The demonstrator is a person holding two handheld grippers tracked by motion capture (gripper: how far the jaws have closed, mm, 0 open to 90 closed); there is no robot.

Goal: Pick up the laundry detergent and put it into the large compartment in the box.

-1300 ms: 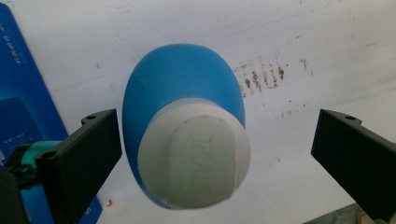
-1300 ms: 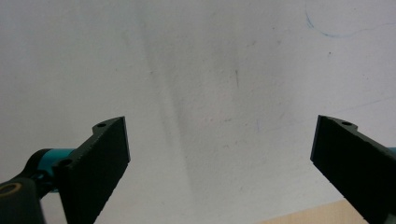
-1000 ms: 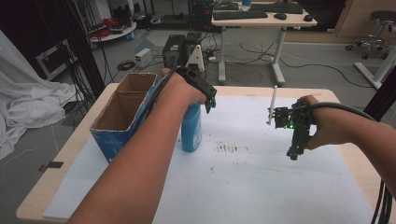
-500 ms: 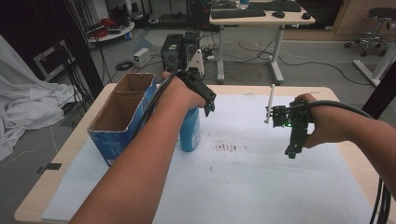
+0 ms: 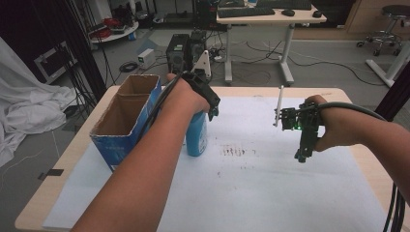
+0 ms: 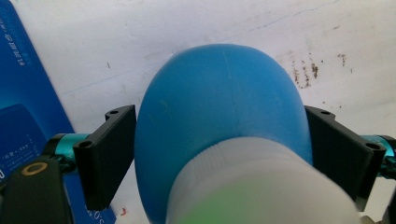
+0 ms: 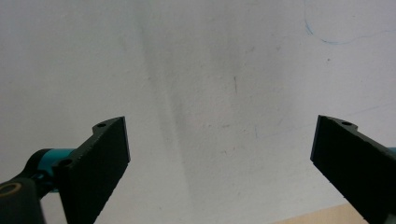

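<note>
One blue bottle (image 5: 197,137) upright on the table (image 5: 290,193), left gripper (image 6: 219,149) clamped around it, one open cardboard box (image 5: 126,121) just beside, right gripper (image 7: 219,154) spread wide, holding nothing

Over the last second little shifted; the left gripper (image 5: 209,104), clamped on the blue bottle (image 5: 197,137), drifted slightly with its bottle away from the cardboard box (image 5: 126,123) beside it; the right gripper (image 5: 303,154), jaws wide apart above the white surface (image 5: 270,193), eased a touch lower and nearer the person.
</note>
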